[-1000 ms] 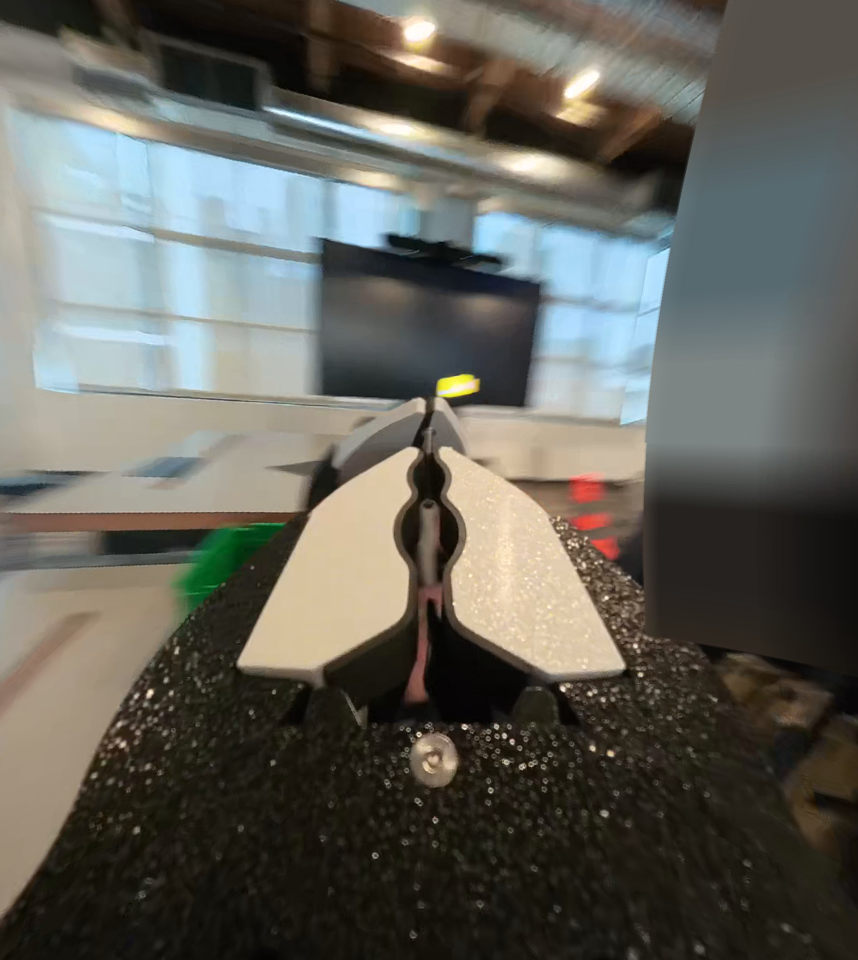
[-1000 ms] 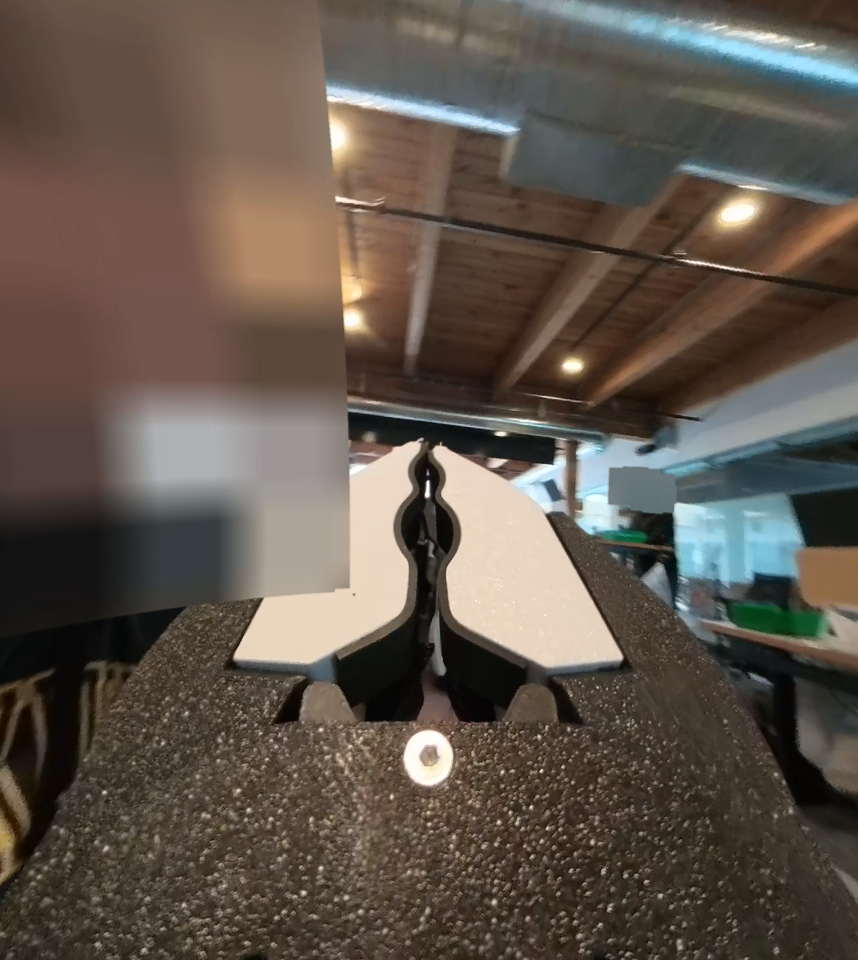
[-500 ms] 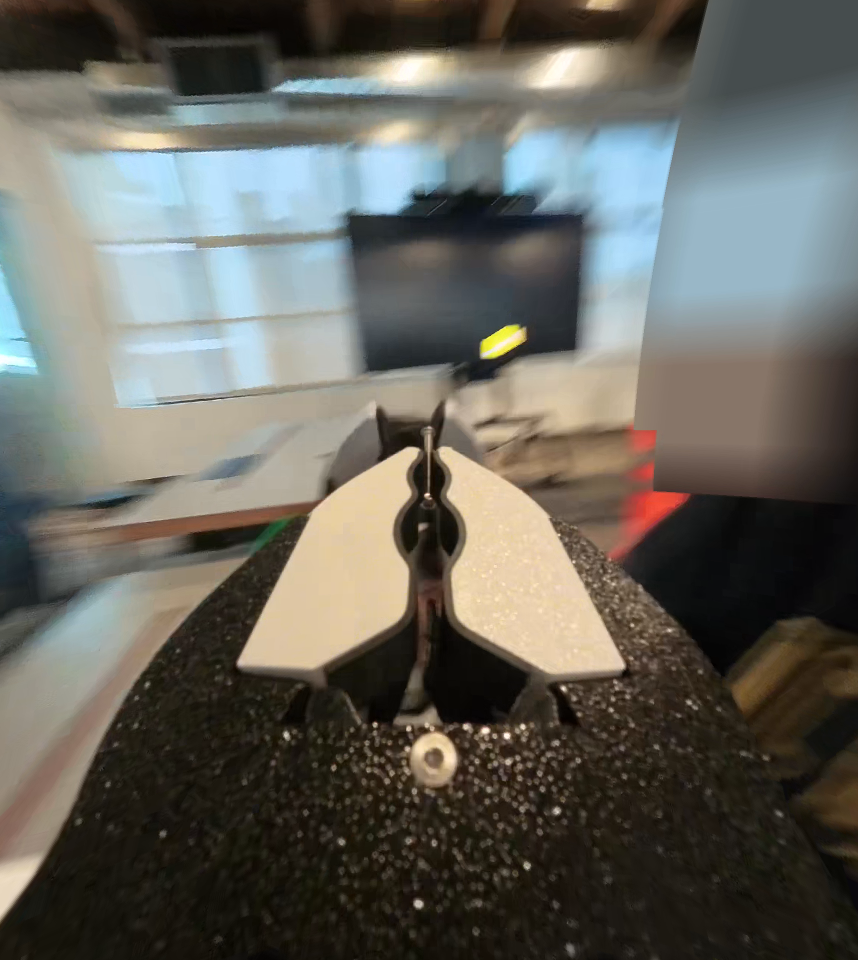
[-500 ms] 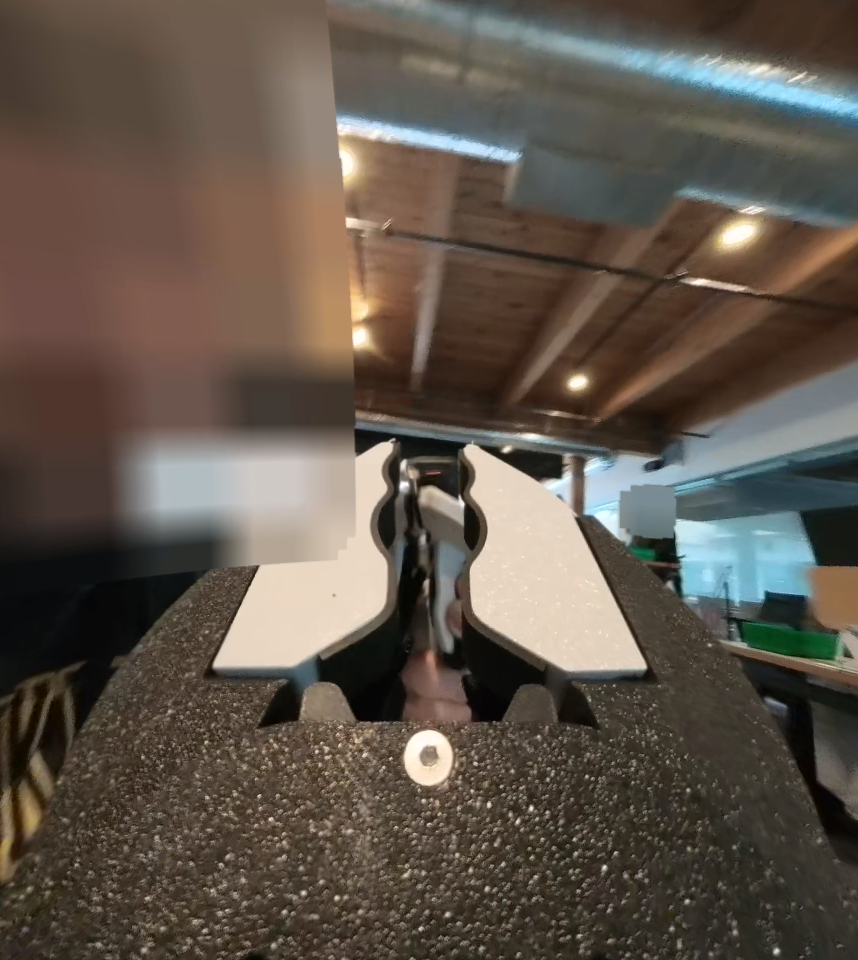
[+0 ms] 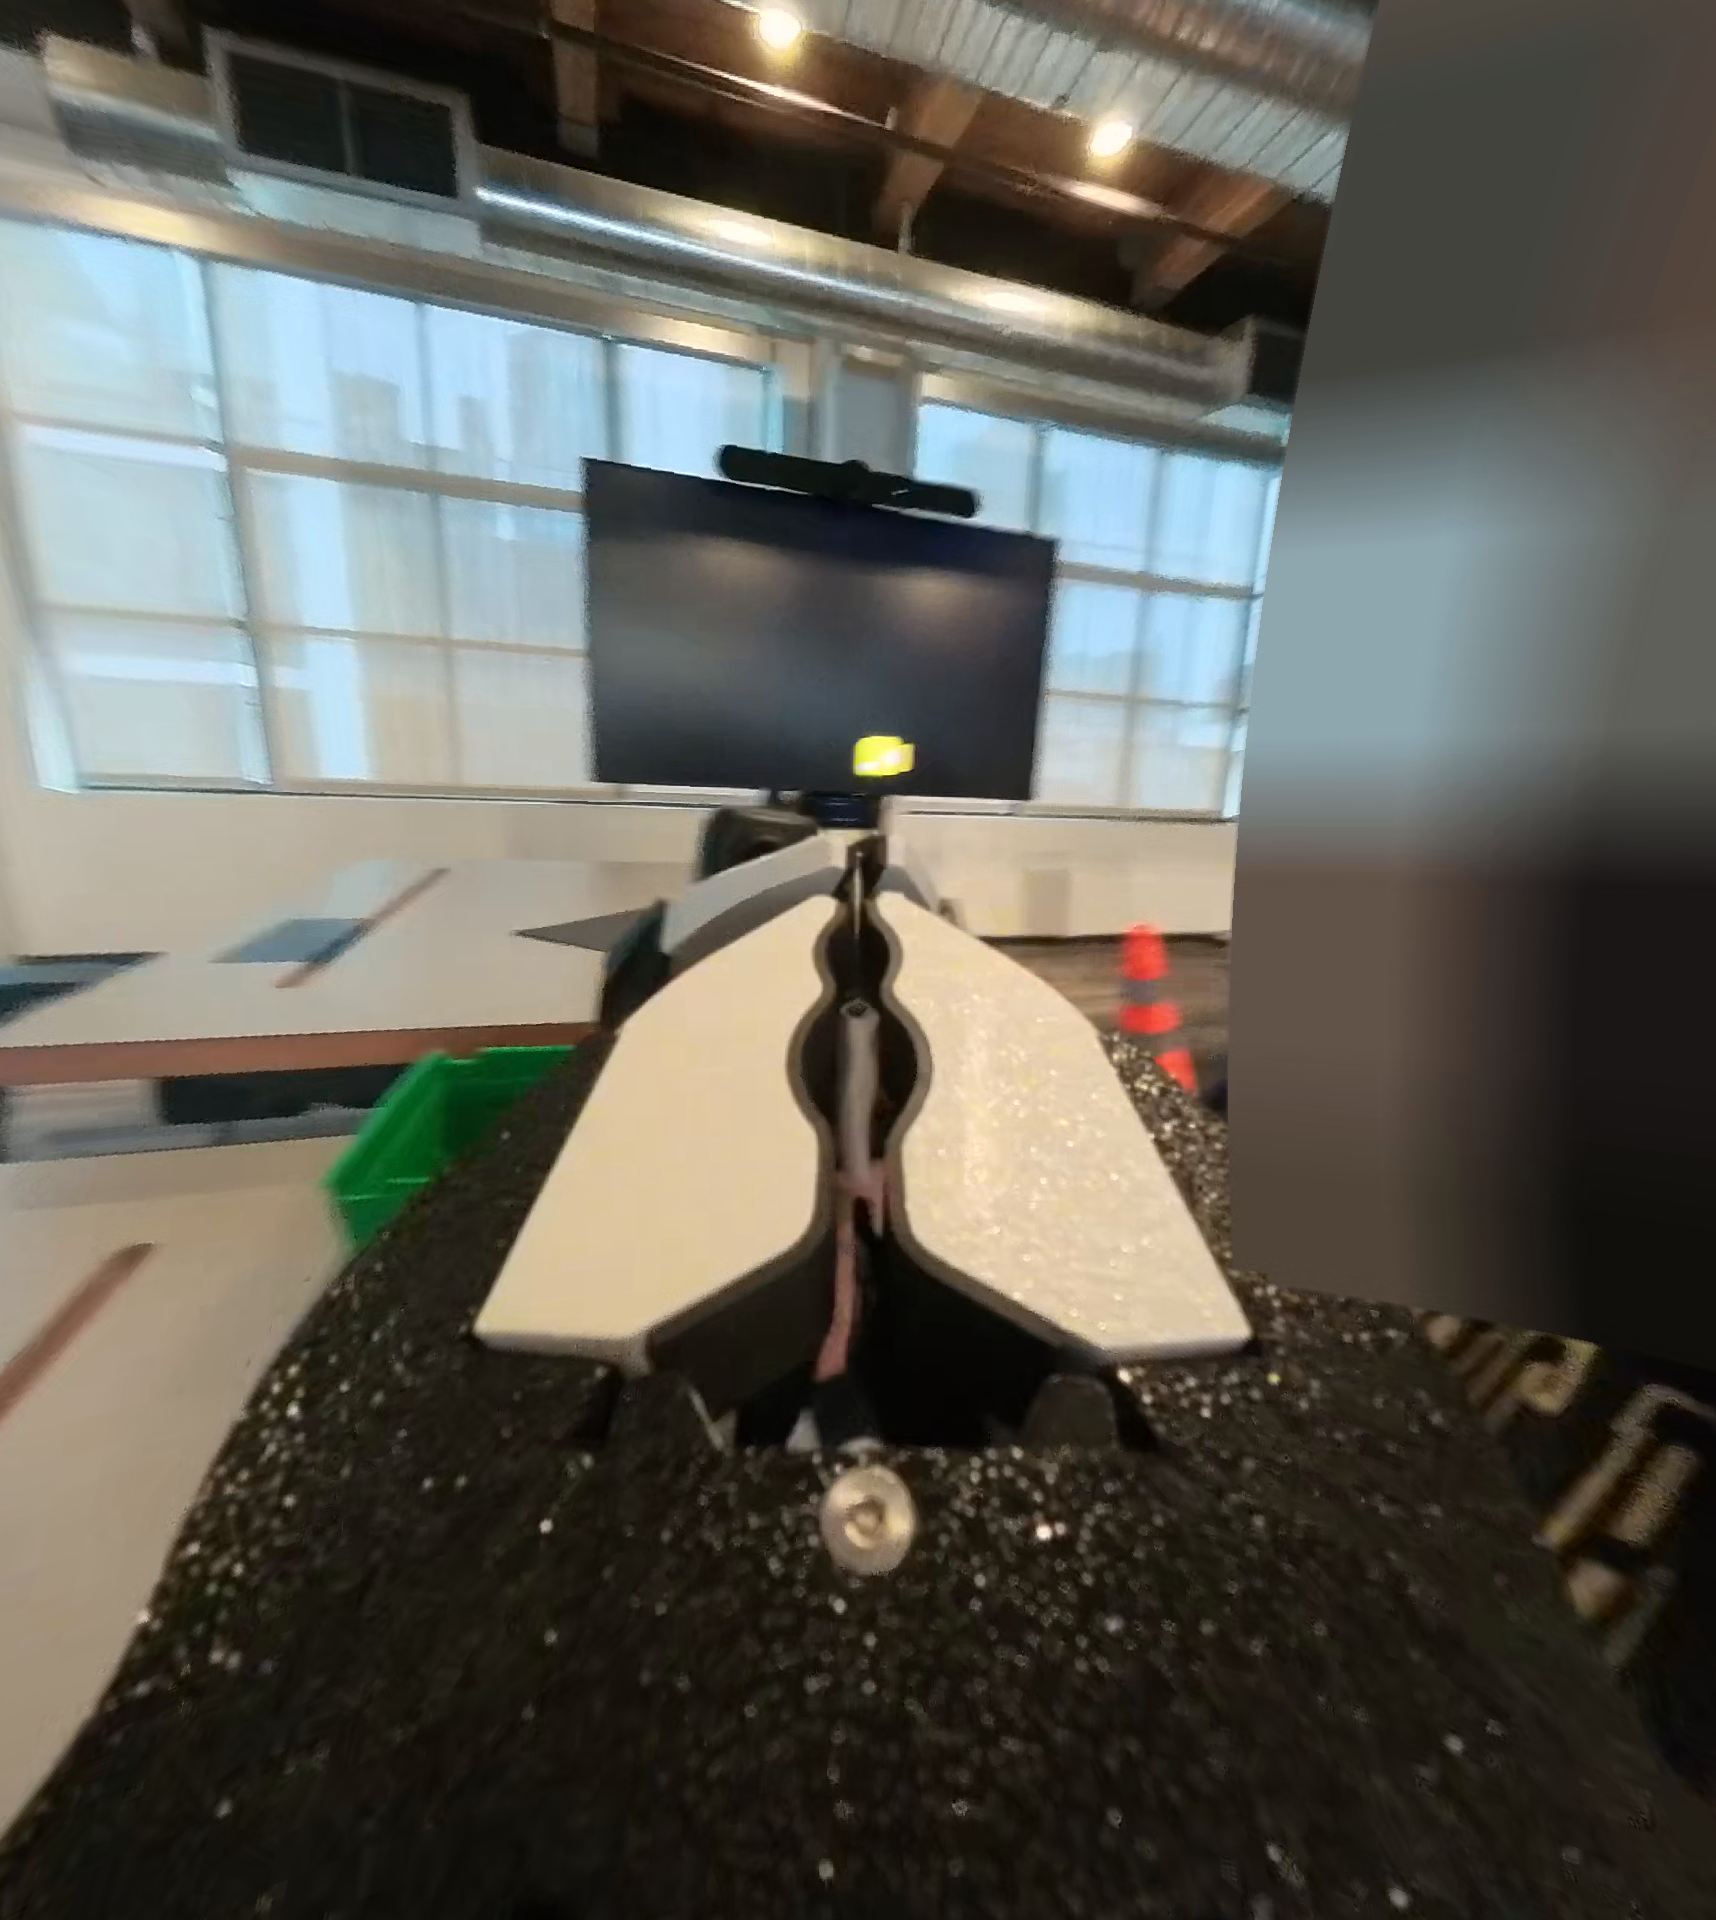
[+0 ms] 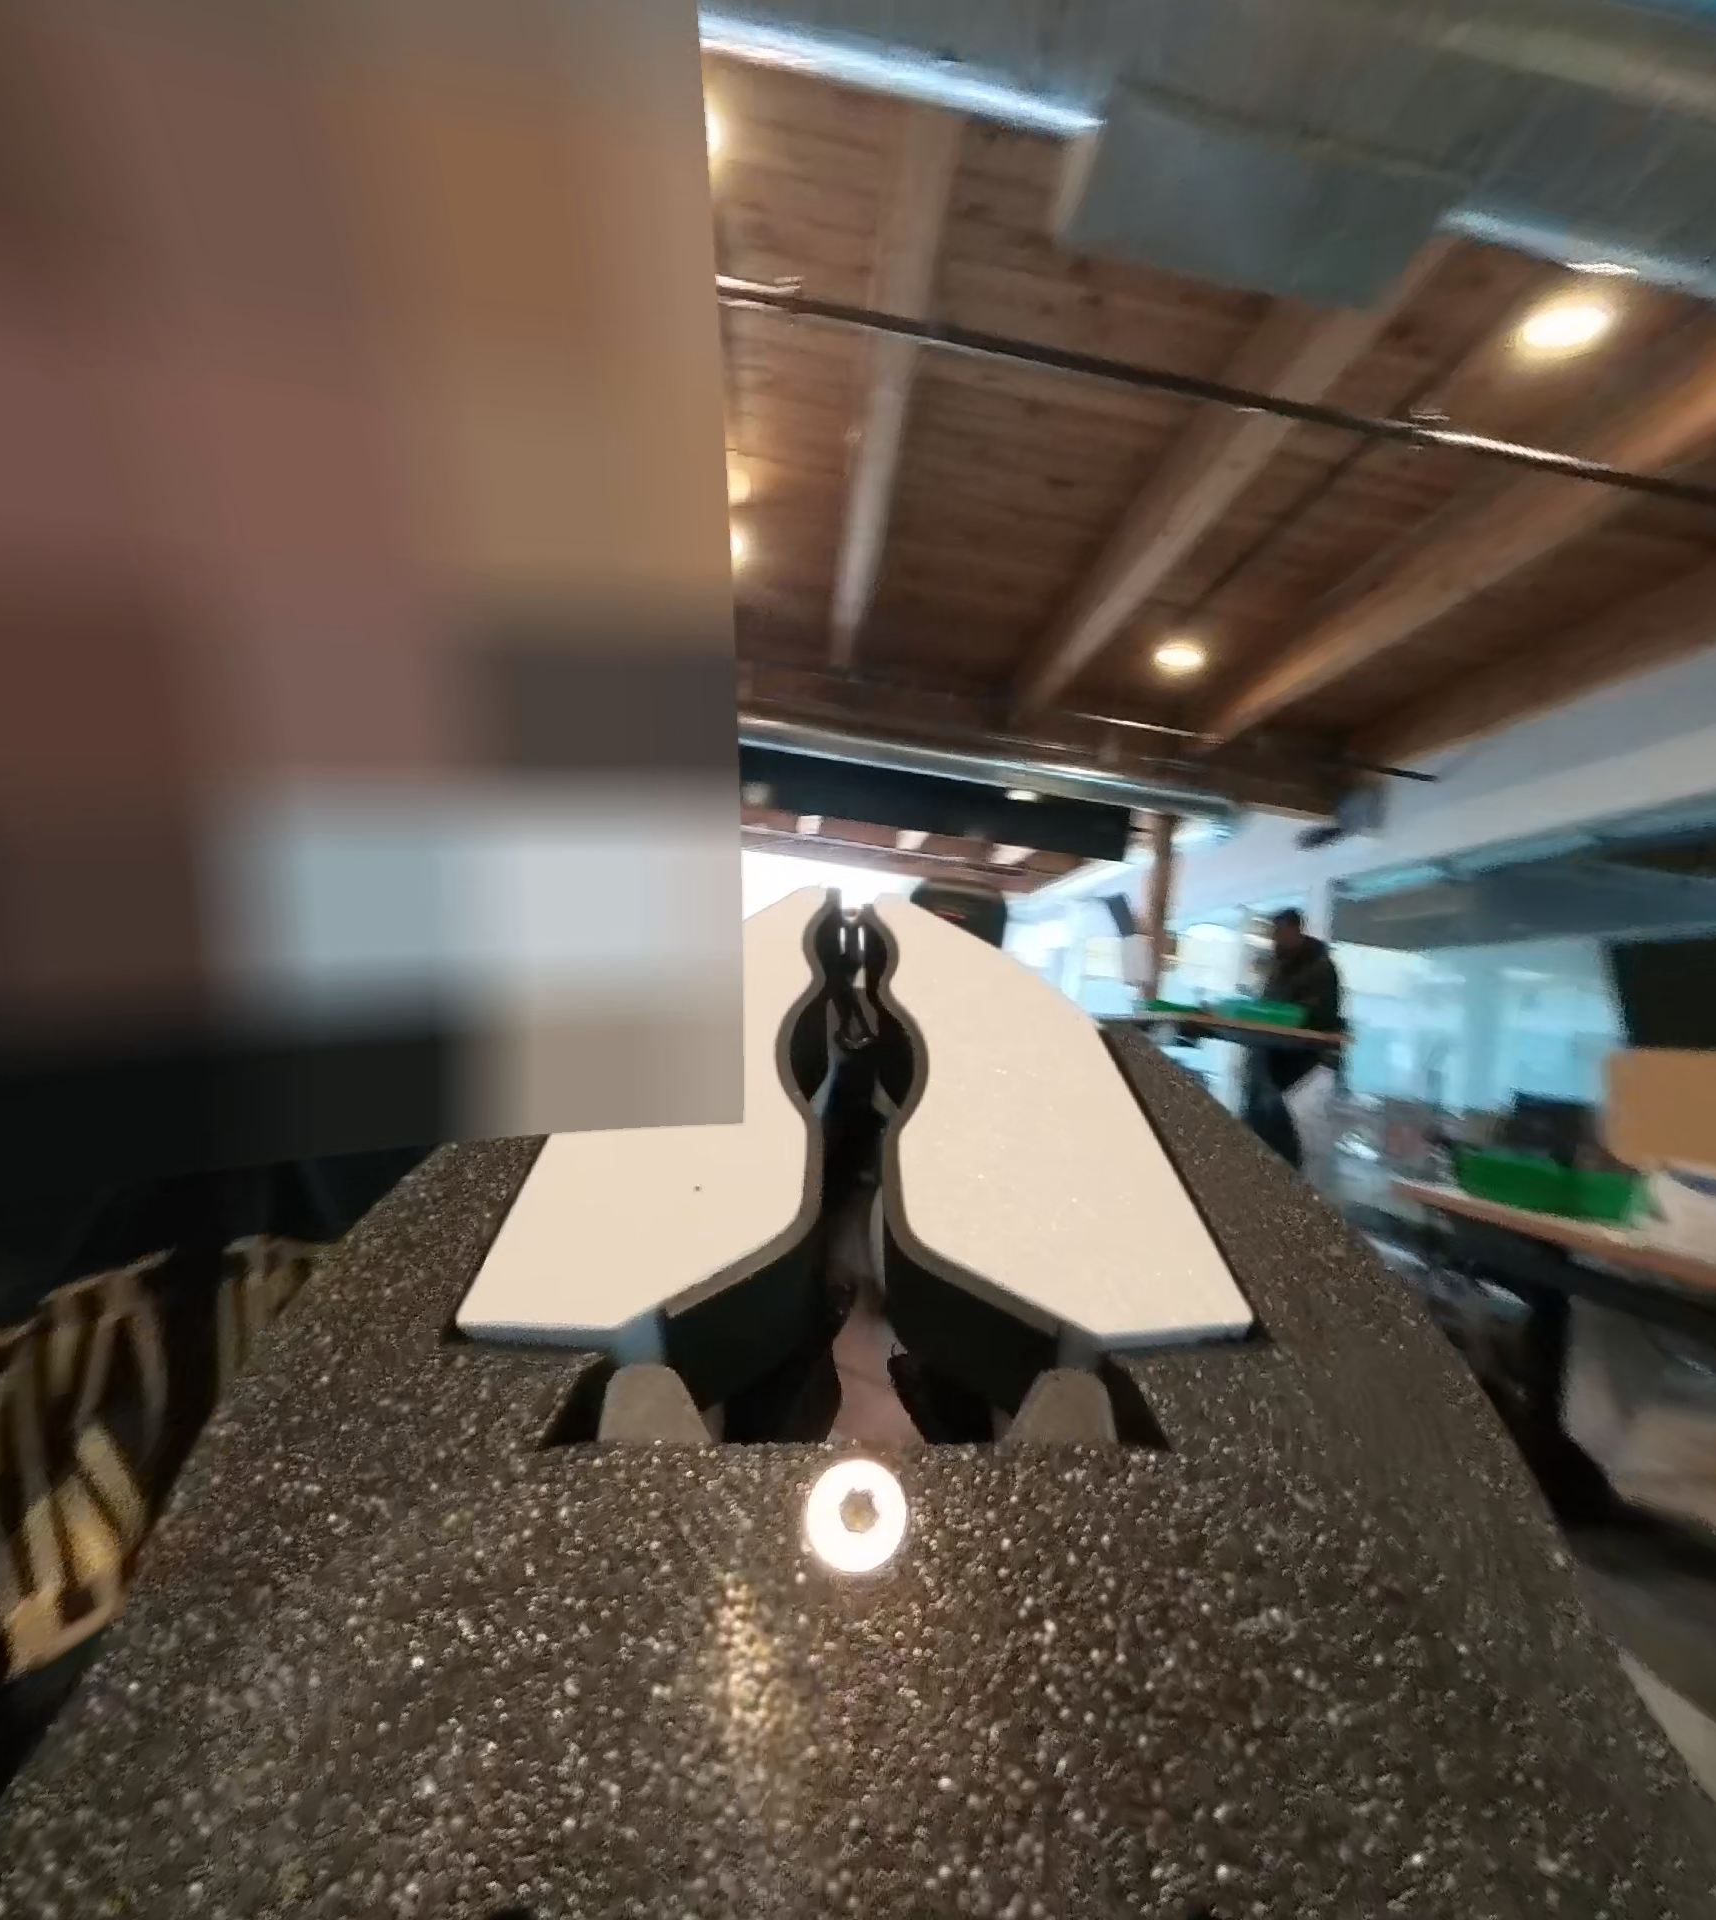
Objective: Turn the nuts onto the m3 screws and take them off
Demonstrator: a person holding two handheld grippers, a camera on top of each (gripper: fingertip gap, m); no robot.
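Observation:
Both grippers are held up in the air, tip to tip. My left gripper [image 5: 860, 906] is shut on a thin m3 screw [image 5: 864, 868] that sticks out a little past its white fingers [image 5: 688, 1122]. The right gripper's grey fingers [image 5: 781, 883] show just beyond, closed around the screw's end. In the right wrist view my right gripper [image 6: 849, 916] is shut with a small dark piece pinched at its very tip, which I take for the nut [image 6: 841, 914]. It is too small to see clearly. A blurred patch hides the left part of that view.
A green bin [image 5: 428, 1132] stands on a white table [image 5: 262, 997] below and left of the left gripper. A dark monitor [image 5: 818, 634] and an orange cone [image 5: 1143, 977] are far behind. A person [image 6: 1295, 997] and a table with green bins [image 6: 1550, 1184] are far off. Less than 4 cm separates the two grippers' tips.
The right gripper opened half a second ago and has shut again at the screw's end. The left gripper stayed shut on the screw while swinging about.

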